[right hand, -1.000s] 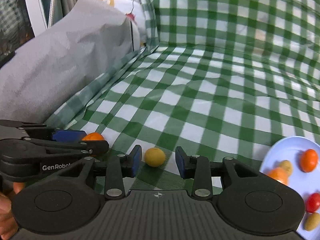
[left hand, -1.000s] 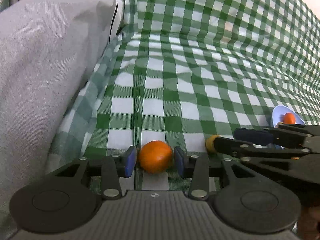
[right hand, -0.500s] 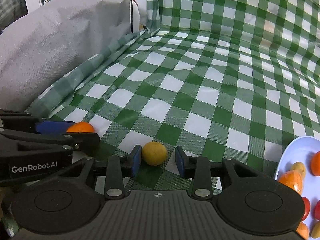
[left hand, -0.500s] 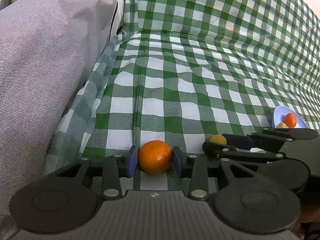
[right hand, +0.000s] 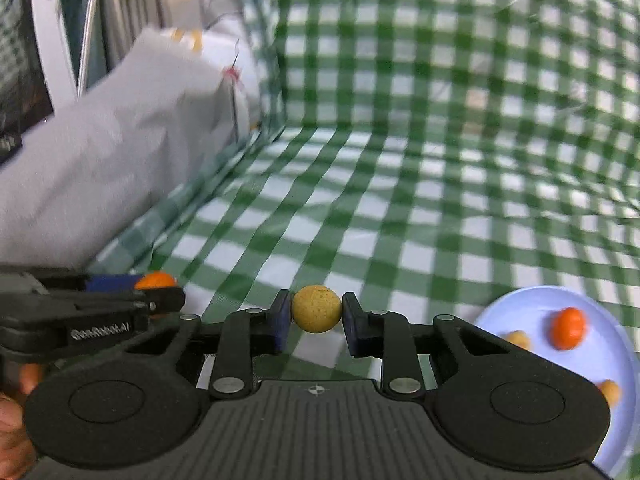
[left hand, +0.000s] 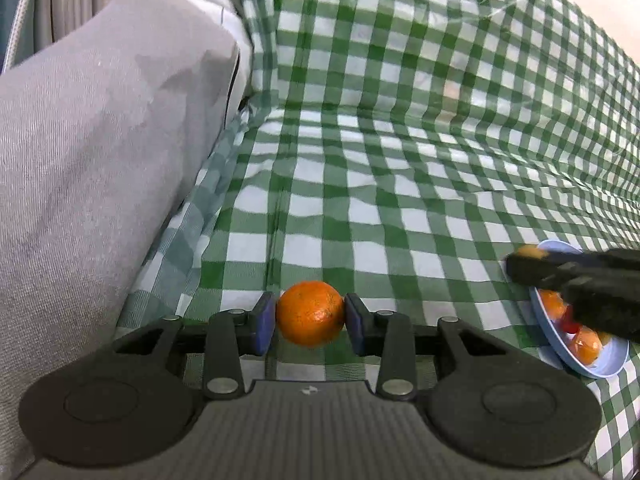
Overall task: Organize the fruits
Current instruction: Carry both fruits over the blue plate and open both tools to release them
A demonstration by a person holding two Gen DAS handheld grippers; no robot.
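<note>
My left gripper [left hand: 310, 316] is shut on an orange [left hand: 310, 313] and holds it just above the green checked cloth. My right gripper [right hand: 316, 312] is shut on a small yellow round fruit [right hand: 316, 309], lifted off the cloth. A pale blue plate [right hand: 540, 304] with several small orange, yellow and red fruits lies at the right; it also shows in the left wrist view [left hand: 608, 364]. The right gripper [left hand: 516, 264] crosses over the plate's near edge in the left wrist view. The left gripper [right hand: 160, 292] shows at the left of the right wrist view.
A grey cushion [left hand: 92, 168] fills the left side, with a white printed pillow [right hand: 228, 60] behind it. The checked cloth [left hand: 400, 160] rises into a back wall behind the flat area. A white frame and slats [right hand: 44, 32] stand at the far left.
Both grippers closed on their fruits and lifted them off the cloth. The right gripper has swung right toward the plate with the yellow fruit; its view is motion-blurred.
</note>
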